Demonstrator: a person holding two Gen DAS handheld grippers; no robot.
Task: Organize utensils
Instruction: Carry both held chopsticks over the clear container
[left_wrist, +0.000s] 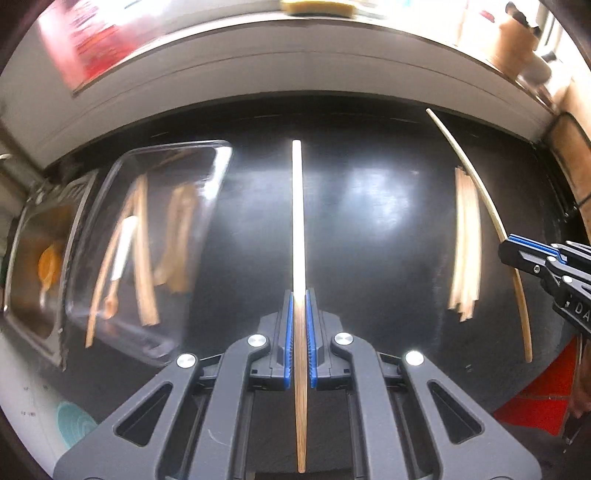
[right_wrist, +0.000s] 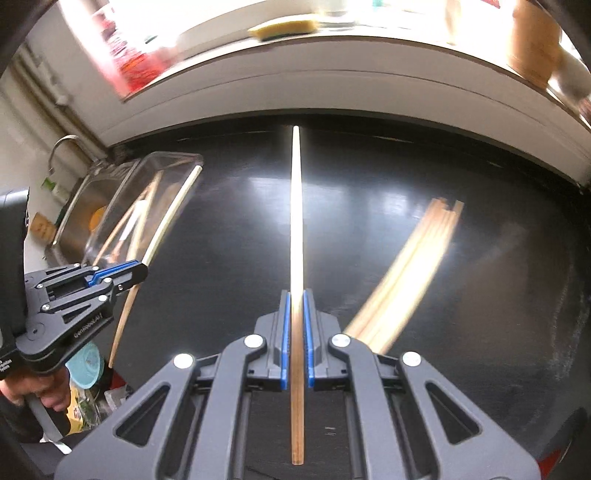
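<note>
My left gripper (left_wrist: 299, 295) is shut on a long wooden chopstick (left_wrist: 297, 221) that points forward over the black countertop (left_wrist: 369, 206). My right gripper (right_wrist: 296, 295) is shut on another chopstick (right_wrist: 296, 206). Each gripper shows in the other's view: the right one (left_wrist: 509, 251) at the right edge with its chopstick (left_wrist: 480, 199), the left one (right_wrist: 136, 271) at the left with its chopstick (right_wrist: 166, 221). A clear plastic container (left_wrist: 147, 236) at the left holds several wooden utensils. It also shows in the right wrist view (right_wrist: 147, 192). A bundle of chopsticks (left_wrist: 466, 243) lies on the counter at the right, blurred in the right wrist view (right_wrist: 410, 269).
A steel sink (left_wrist: 37, 258) with an orange object lies left of the container, with a tap (right_wrist: 62, 147) behind it. A white window ledge (left_wrist: 295, 66) runs along the back, bearing a yellow sponge (right_wrist: 284, 27) and a wooden block (left_wrist: 513, 40).
</note>
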